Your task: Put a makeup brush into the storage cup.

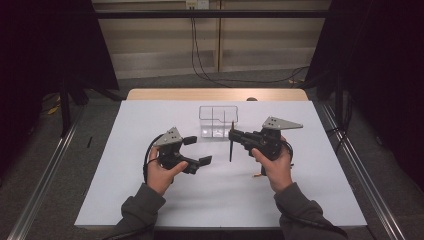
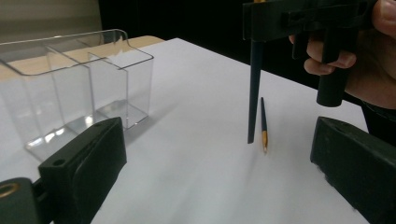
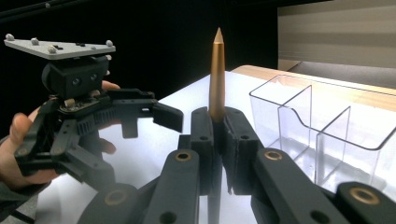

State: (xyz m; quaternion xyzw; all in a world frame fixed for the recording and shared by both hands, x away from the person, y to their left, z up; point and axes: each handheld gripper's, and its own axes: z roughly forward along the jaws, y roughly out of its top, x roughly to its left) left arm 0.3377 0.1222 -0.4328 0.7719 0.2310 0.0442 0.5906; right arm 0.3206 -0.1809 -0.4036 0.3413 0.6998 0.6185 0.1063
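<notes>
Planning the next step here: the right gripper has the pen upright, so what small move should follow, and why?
Probably carry the pen toward the clear organizer and over one compartment: the right gripper is shut on it, upright, and the left gripper is open, holding nothing.

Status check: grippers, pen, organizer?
Left gripper open, empty. Right gripper shut on pen, upright, gold tip up. Clear organizer empty just beyond; second pen lying on the table.

The high view looks forward and down from above the table [image 1: 150,200], well back. The left gripper view sits low near the tabletop, just beside the clear divided box [image 2: 74,88]. The right gripper view faces that box [image 3: 322,135] closely; all three share it.
</notes>
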